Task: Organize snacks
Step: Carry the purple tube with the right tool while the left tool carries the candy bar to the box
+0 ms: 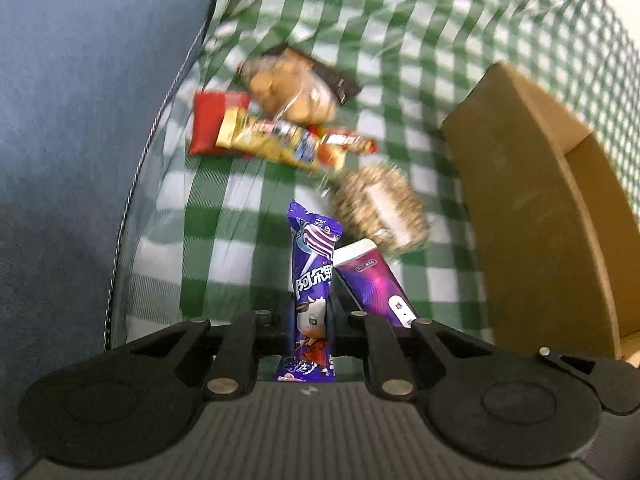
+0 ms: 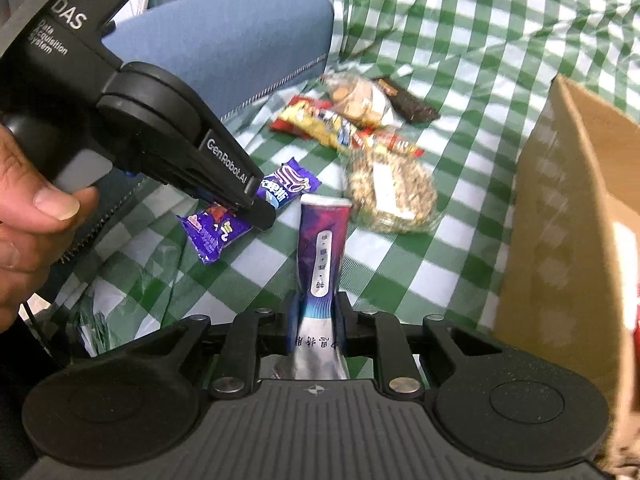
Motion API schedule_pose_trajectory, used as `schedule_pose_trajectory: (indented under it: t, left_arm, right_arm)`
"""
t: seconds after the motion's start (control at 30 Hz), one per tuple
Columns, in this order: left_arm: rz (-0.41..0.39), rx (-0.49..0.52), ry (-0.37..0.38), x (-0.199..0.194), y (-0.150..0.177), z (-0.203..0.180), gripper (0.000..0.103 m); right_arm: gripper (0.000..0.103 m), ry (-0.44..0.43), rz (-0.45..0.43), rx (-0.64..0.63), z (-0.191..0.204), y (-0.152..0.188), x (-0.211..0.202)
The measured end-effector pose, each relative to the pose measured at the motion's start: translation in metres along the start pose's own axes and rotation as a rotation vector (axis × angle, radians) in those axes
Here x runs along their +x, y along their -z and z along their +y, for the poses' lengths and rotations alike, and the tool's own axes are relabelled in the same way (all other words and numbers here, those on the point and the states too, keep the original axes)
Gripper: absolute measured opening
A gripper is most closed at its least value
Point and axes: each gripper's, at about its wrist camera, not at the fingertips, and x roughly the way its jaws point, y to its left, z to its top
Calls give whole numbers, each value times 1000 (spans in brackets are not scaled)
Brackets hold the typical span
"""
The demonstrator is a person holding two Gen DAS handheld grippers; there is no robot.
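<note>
My left gripper is shut on a purple candy packet with a cow picture and holds it above the green checked cloth; it also shows in the right wrist view with the candy packet. My right gripper is shut on a purple and white snack stick, which also shows in the left wrist view. A pile of snacks lies beyond: a seed bar packet, a yellow packet, a biscuit bag and a dark bar.
An open cardboard box stands at the right; it also shows in the left wrist view. A blue cushion lies at the left. The person's hand grips the left tool.
</note>
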Motion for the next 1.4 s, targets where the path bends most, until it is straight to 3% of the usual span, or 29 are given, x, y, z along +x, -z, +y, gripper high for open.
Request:
schedule_pose_trajectory:
  t: [0.43,0.73,1.03,1.27,1.4]
  left_arm:
    - [-200,-36,100,-45,-15,-20,15]
    - [-359,32,203,-60,-29,-73,15]
    - [-373,186,382,-47,-28,-162,15]
    - [-334,312,481,-27,-14,-225,15]
    - [-311,375,504,-16,-6,-248,16]
  right_arm:
    - [18,47,-251,-33,-18,-11,-63]
    - [18,84,-480,32,-64,-14,-121]
    - [18,301,-577,157,-134,-1,-155]
    - [18,482,-582,274,-177,19,-165]
    - [18,528,-569,302,-188,27,-165]
